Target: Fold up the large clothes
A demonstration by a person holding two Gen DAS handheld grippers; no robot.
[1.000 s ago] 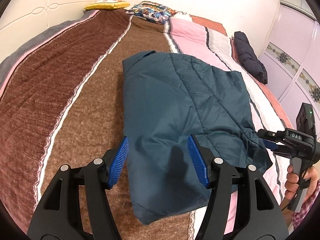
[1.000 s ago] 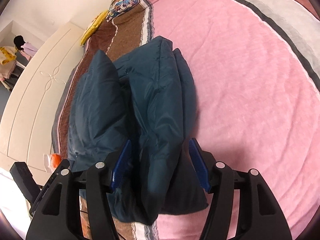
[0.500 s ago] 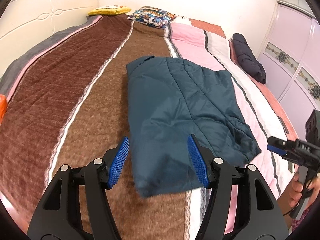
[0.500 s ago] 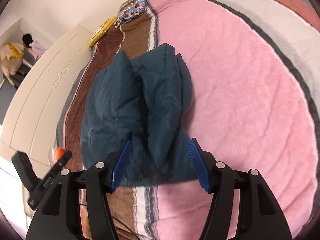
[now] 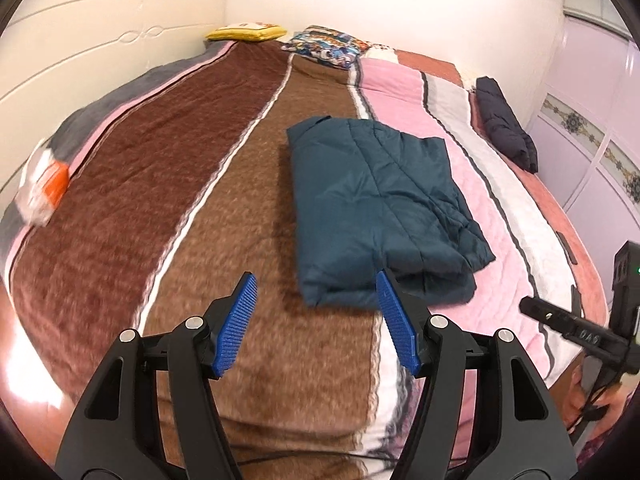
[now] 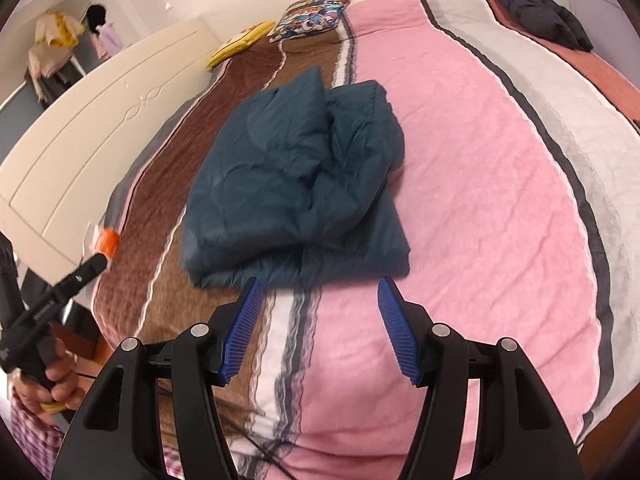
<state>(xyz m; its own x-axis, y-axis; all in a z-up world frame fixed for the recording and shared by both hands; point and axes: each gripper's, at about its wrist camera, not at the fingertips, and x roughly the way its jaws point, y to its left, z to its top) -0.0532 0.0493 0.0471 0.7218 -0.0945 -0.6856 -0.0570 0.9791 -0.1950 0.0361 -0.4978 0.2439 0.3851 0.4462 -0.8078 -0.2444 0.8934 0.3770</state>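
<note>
Striped bedding in brown, pink and white covers the bed (image 5: 248,184), giving a broad flat surface for folding. On it lies the teal jacket (image 5: 372,204), folded into a thick bundle near the middle, astride the brown and pink stripes. Both claws hover short of its near edge, apart from it: the left gripper (image 5: 316,324) and right gripper (image 6: 318,326) are spread wide and hold nothing, which suggests the fold is done.

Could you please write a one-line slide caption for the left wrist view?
Open left gripper held short of the folded teal jacket lying on the striped bedspread.
</note>
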